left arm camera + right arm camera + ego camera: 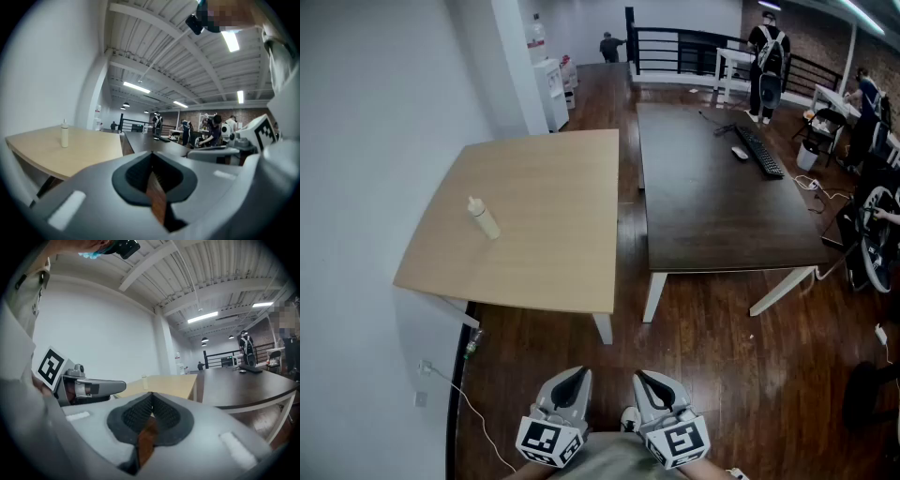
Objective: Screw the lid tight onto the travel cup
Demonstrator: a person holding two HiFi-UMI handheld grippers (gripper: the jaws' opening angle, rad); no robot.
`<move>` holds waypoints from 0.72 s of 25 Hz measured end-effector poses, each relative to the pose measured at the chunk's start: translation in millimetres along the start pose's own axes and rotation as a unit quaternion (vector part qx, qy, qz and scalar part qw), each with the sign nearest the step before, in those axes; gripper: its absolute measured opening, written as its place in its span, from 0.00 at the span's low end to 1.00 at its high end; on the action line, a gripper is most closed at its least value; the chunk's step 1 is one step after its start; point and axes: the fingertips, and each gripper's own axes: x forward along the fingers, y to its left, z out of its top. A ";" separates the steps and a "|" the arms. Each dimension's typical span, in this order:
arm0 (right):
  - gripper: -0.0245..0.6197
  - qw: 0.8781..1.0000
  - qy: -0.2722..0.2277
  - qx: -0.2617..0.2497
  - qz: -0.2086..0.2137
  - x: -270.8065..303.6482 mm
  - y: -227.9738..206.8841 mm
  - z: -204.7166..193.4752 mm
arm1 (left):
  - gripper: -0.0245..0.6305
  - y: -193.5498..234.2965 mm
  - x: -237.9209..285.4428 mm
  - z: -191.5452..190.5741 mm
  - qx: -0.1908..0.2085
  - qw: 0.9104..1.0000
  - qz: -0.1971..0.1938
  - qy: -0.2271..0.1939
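The travel cup (483,217) is standing upright on the pale, smooth wooden surface (553,253), toward its left side and well apart from both claws. It is showing as a slim cream cylinder with a narrower top. It is too small to tell whether that top is sitting tight or loose.

The left claw (577,375) and the right claw (644,379) are being held side by side at the bottom of the head view, above the dark plank floor (722,375). Both are keeping their grey, rounded jaws pressed together and are gripping nothing. Dark ribbed pads are lining the hollows behind the tips. A marker cube (547,441) with black-and-white squares is sitting at the back of each.

Beside the pale surface, a darker matte rectangular surface (712,216) is carrying a black keyboard (759,152). The person's arms are being cut off by the bottom edge.
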 end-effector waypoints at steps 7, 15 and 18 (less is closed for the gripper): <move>0.04 1.000 -0.005 -0.004 -0.010 37.1 7.7 19.9 | 0.04 53.4 -8.6 21.0 -0.010 1.000 0.021 -0.013; 0.04 0.999 -0.002 -0.031 0.029 117.4 61.3 43.2 | 0.04 135.6 -30.8 43.4 -0.020 0.997 0.057 -0.046; 0.04 0.998 0.006 -0.041 0.046 152.4 89.2 49.0 | 0.04 172.2 -41.0 47.2 -0.027 0.996 0.062 -0.051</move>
